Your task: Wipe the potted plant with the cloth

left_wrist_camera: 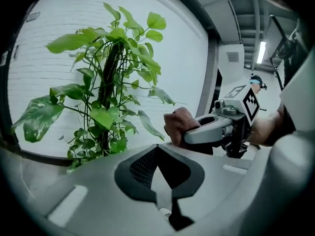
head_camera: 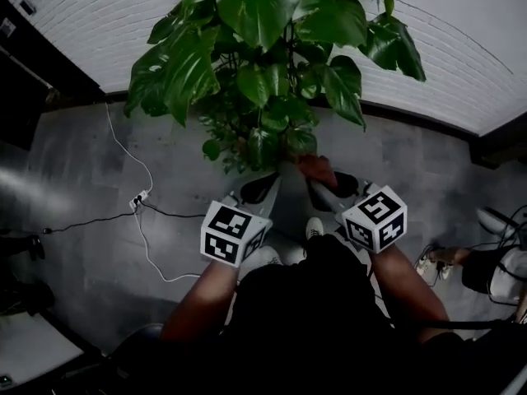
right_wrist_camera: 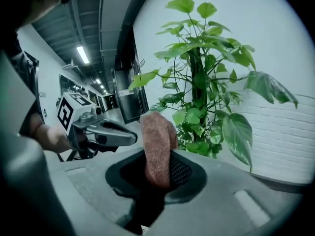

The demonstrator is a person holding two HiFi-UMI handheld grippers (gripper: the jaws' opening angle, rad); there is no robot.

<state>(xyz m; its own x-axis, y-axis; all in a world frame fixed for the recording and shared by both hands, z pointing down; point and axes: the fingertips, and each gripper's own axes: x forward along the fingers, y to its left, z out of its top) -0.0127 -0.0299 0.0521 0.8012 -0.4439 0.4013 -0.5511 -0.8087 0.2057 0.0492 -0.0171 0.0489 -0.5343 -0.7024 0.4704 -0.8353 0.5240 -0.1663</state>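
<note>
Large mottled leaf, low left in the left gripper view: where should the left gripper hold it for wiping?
Probably the leaf's free drooping tip, pinched lightly from the left. Its thin stalk joins at the right, toward the main stem, so that end is crowded.

floor (head_camera: 74,167): grey tiles | white cable (head_camera: 123,148), power strip (head_camera: 138,198) | black cable (head_camera: 90,219) | potted plant (head_camera: 263,72) near wall (head_camera: 99,23)

Head view looking steeply down, both gripper views level, near, sharing the potted plant (left_wrist_camera: 106,92).
</note>
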